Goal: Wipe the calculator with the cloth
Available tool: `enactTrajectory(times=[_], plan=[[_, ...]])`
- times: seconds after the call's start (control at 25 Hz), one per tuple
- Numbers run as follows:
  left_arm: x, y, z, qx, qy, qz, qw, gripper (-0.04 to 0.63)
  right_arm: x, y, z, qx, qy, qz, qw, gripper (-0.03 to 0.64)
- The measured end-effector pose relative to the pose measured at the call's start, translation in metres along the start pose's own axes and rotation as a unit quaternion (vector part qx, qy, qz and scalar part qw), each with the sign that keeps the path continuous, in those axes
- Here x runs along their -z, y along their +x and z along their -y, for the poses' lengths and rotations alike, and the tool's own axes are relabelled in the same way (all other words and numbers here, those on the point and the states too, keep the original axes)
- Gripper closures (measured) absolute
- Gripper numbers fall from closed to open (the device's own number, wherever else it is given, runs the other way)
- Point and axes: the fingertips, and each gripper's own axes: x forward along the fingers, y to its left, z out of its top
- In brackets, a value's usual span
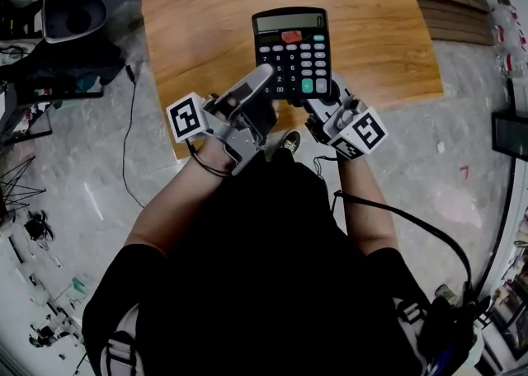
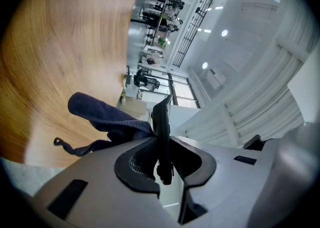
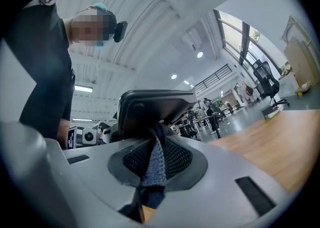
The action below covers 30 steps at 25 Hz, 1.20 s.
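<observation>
Right now my left gripper point(image 2: 162, 144) is clamped on the near left corner of the black desk calculator point(image 1: 290, 51). From there I see it edge-on, a thin dark slab pinched between my pads. I hold it up over the near edge of the wooden table point(image 1: 206, 11), with its keys and display facing the head camera. My right gripper point(image 3: 151, 157) is closed on a dark blue cloth point(image 3: 152, 172), with a fold of it squeezed between the ribbed pads. The cloth runs up against the calculator's underside. In the left gripper view the cloth bunches just beyond the calculator, and a loose thread trails off it.
</observation>
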Motion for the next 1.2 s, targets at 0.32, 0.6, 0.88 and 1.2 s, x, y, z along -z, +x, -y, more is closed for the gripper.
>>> enactTrajectory(times=[0.32,0.6,0.88,1.2], plan=[[0.047,0.002,0.001,0.009,-0.015,-0.036,0.9992,0.523,-0.018,-0.024,0.023,0.037,0.0,0.023,0.999,0.558],[0.047,0.006,0.012,0.029,-0.018,-0.045,0.9984,0.523,-0.025,-0.013,0.017,-0.003,0.013,0.036,0.999,0.558],[0.008,0.002,0.009,0.023,-0.011,-0.004,0.9997,0.523,-0.011,-0.015,-0.01,-0.059,0.036,0.018,0.997,0.558],[-0.016,-0.001,-0.02,-0.005,0.011,-0.003,0.9999,0.523,-0.015,-0.048,0.029,0.009,0.04,0.022,0.999,0.558]])
